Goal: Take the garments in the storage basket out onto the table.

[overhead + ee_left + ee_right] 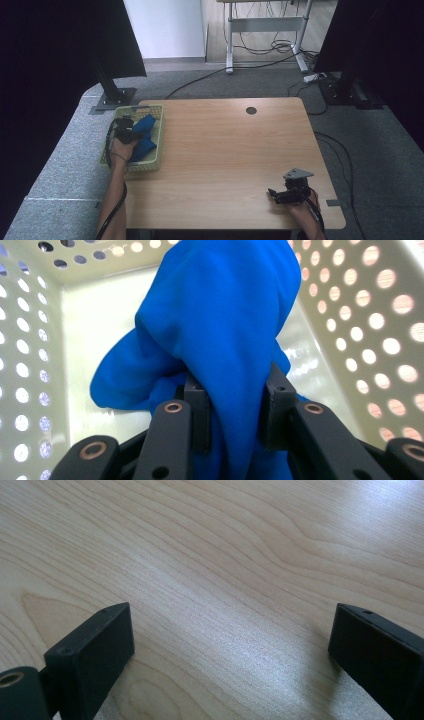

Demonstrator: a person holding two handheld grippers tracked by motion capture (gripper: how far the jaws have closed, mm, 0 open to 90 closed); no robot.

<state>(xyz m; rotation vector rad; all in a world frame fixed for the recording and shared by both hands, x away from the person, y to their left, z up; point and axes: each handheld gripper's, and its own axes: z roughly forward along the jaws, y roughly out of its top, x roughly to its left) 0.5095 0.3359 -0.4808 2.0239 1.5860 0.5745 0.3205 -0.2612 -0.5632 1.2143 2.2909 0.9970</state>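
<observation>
Blue cloth (220,325) — bunched, upright between left gripper (235,410) fingers (197,405).

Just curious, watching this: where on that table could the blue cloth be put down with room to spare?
The wooden tabletop is bare between the perforated cream basket and the right gripper. The basket is crowded: the left gripper grips the blue cloth inside.

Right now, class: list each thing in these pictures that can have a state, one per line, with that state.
Left tool: shut on the blue cloth.
Blue cloth: bunched, gripped, inside the basket.
Basket: upright on the table's left edge, holding the cloth.
Right tool: open, nothing between its jaws, over bare table.
</observation>
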